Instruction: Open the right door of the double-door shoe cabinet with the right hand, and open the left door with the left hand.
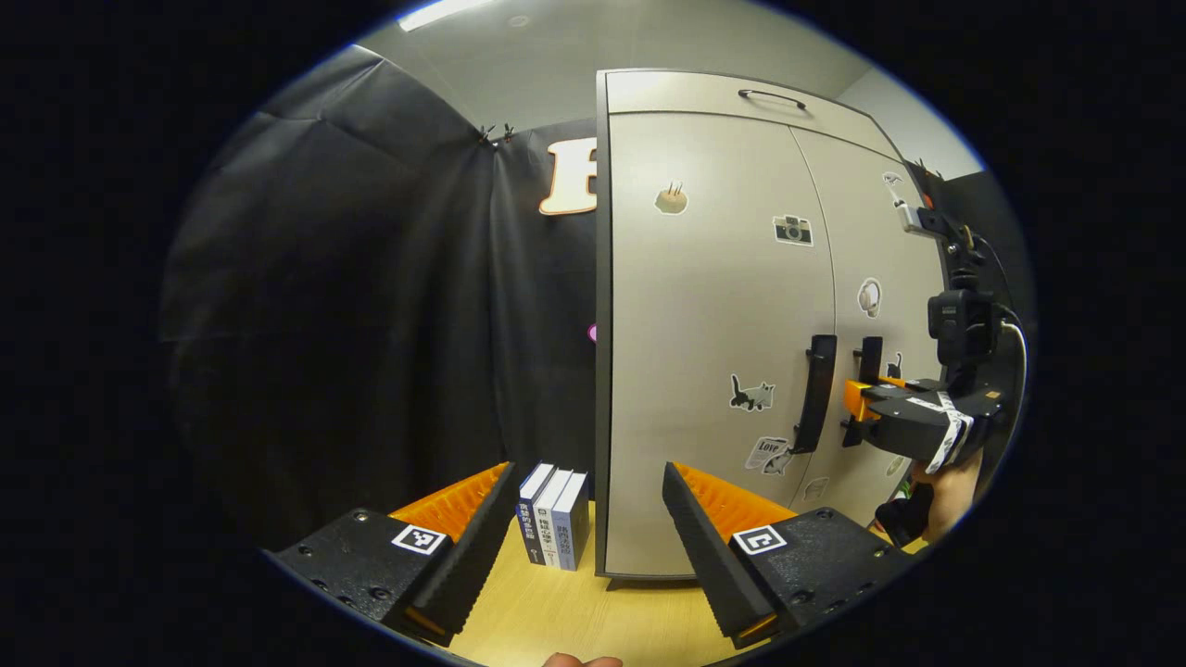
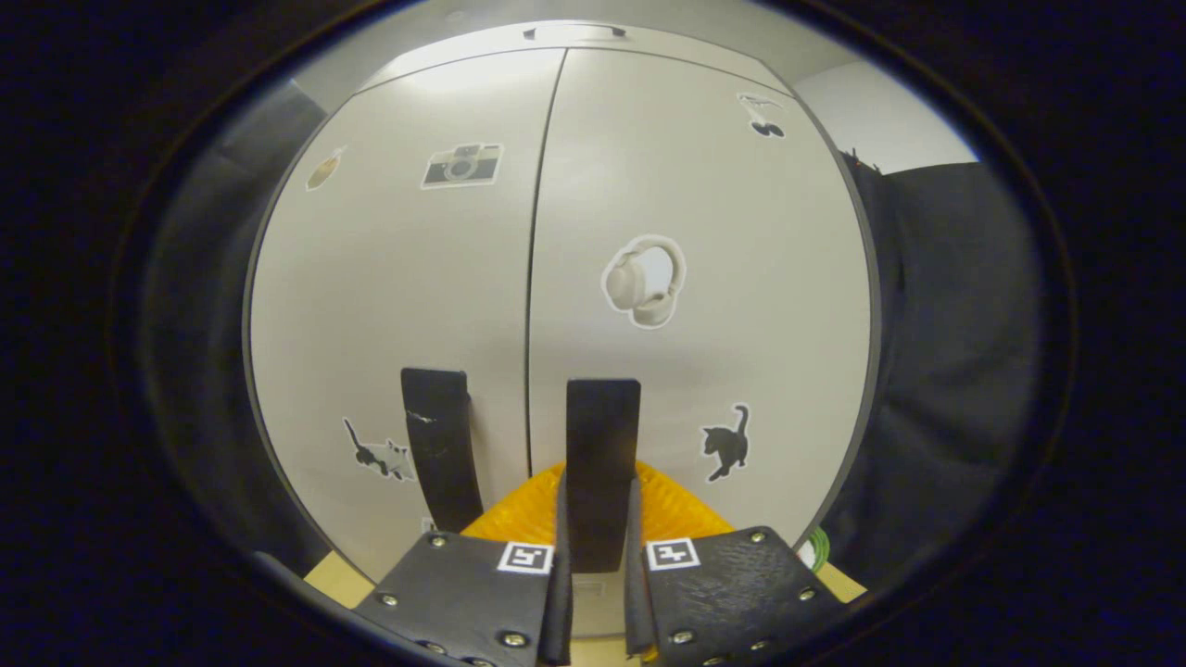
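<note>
In the right gripper view, the right gripper [image 2: 598, 593] has its jaws clamped on the dark upright handle [image 2: 602, 463] of the right door [image 2: 704, 278], one finger pressing each side of the bar. Just left of it, across the seam, hangs the left door's handle [image 2: 437, 445], untouched. Both doors of the shoe cabinet [image 2: 556, 232] lie flush and shut, their pale fronts dotted with stickers of cats, a camera and headphones.

In the left gripper view, the left gripper [image 1: 584, 528] hangs with jaws spread wide, nothing between them, above the wooden counter [image 1: 574, 611]. Beyond its fingers a few books [image 1: 554, 514] stand upright just beside the cabinet's left side. Farther off, the left door [image 1: 713, 324] faces the camera, and a hand [image 1: 950, 491] holds the other tool at the right door's handle.
</note>
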`<action>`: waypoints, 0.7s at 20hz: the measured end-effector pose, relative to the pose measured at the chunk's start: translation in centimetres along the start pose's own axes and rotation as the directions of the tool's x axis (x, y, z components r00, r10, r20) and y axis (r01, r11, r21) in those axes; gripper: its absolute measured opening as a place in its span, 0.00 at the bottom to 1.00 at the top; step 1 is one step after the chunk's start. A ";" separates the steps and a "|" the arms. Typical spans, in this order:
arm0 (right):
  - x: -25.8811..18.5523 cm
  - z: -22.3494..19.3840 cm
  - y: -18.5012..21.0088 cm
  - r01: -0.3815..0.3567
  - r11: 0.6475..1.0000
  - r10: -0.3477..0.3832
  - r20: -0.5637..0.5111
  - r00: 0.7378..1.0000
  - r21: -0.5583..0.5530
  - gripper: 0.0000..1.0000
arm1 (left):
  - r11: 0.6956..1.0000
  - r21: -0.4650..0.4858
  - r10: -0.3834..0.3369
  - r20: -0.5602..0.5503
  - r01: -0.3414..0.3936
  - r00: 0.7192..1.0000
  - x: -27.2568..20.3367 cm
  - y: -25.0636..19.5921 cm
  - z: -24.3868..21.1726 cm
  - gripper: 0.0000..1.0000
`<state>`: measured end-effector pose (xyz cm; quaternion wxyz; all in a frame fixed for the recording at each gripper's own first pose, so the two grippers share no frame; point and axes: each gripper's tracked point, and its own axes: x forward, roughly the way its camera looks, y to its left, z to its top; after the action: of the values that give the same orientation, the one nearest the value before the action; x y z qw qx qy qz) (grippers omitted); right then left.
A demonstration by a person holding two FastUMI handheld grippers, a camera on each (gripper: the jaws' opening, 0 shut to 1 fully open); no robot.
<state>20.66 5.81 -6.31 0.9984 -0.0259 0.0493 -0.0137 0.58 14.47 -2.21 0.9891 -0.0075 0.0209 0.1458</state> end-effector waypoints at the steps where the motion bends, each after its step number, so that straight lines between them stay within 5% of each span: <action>1: -0.3 -0.1 0.0 0.001 1.000 -0.001 -0.004 1.000 0.000 0.23 | 1.000 -0.002 0.000 -0.002 0.000 1.000 -0.2 0.0 0.0 0.97; 14: -2.2 -0.1 -0.7 -0.088 0.996 0.088 -0.005 0.996 -0.009 0.22 | 1.000 0.001 -0.014 -0.018 0.014 1.000 -3.0 -1.4 -0.5 0.97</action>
<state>18.45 5.18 -6.14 0.9977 -0.0282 0.0528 0.0302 -1.94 12.24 -2.60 0.9899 -0.0085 0.0299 0.1387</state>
